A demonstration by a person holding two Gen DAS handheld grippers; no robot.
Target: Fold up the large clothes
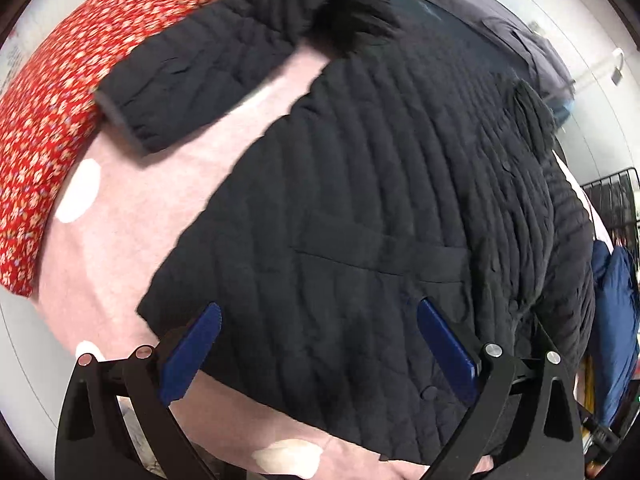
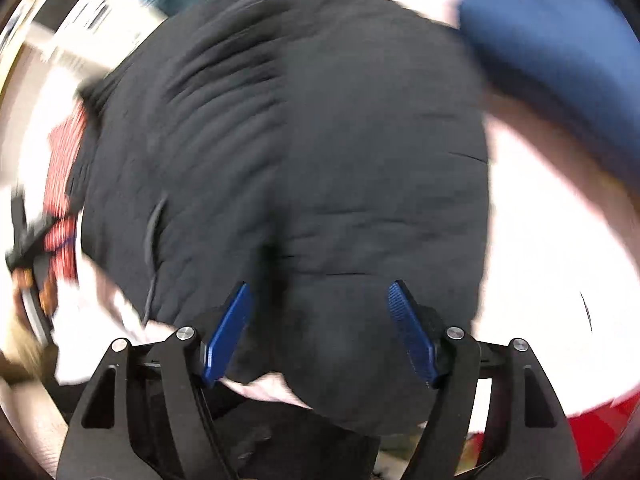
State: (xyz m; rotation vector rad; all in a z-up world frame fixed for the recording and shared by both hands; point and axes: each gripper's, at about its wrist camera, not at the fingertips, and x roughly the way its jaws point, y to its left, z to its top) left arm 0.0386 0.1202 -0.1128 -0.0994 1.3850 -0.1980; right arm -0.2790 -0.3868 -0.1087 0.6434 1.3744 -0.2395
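Observation:
A black quilted coat [image 1: 380, 200] lies spread on a pink cover with white dots [image 1: 132, 240], one sleeve [image 1: 192, 76] stretched out to the left. My left gripper [image 1: 318, 322] hangs open above the coat's lower hem, with nothing between its blue pads [image 1: 192, 354]. The right wrist view is blurred. There the same black coat [image 2: 300, 160] fills the middle, and my right gripper [image 2: 320, 300] stands open over a rounded fold of it. Its blue pads [image 2: 412, 332] do not press on the fabric.
A red flowered garment [image 1: 52, 112] lies at the left of the pink cover. A dark grey-blue garment [image 1: 500, 20] lies beyond the coat, and a blue one [image 1: 616, 320] hangs at the right beside a black wire rack [image 1: 616, 200]. A blue garment [image 2: 560, 60] shows at upper right.

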